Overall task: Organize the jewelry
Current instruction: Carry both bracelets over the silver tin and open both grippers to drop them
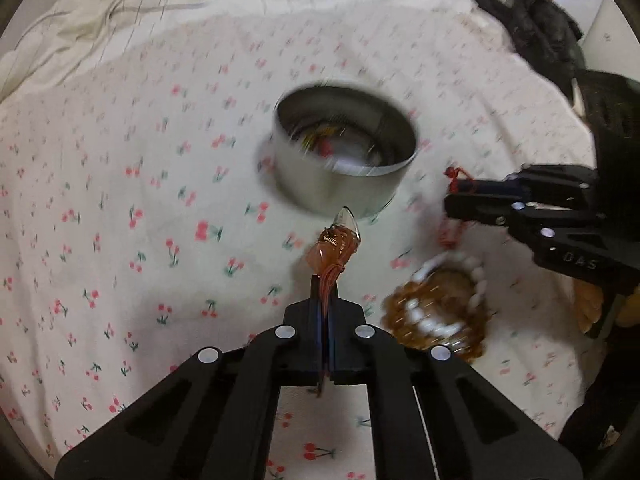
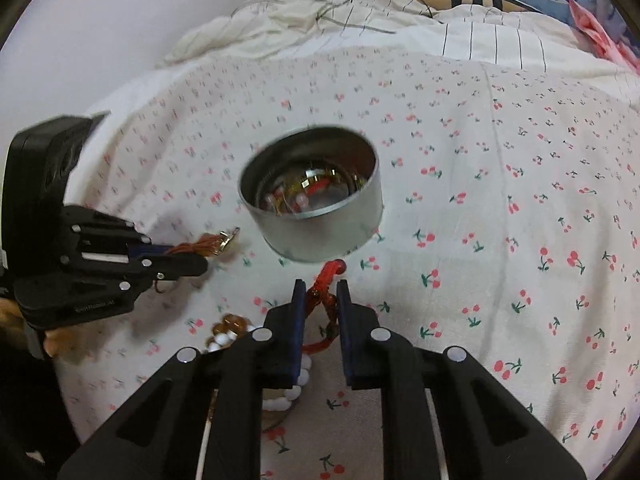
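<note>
Cherry-print bedding covers the bed (image 2: pixel 500 168), with a round tin (image 2: pixel 316 216) standing on it between the two claws. Inside the tin lie a few pieces already, red and gold among them, though blur hides what they are. That part of the sorting looks done.

Held up just short of the tin, the left claw (image 1: pixel 325 292) is pressed together on a copper-wire pendant (image 1: pixel 340 240). Its clear stone points toward the tin's near wall. The right claw (image 2: pixel 320 292) pinches a red cord (image 2: pixel 326 280), its jaws a little apart around the knots. From the cord hang bead bracelets (image 1: pixel 440 308), amber and white, close over the bedding beside the tin.

Both loads are outside the tin, so I judge two drops remain. No other loose jewelry shows on the bed.
</note>
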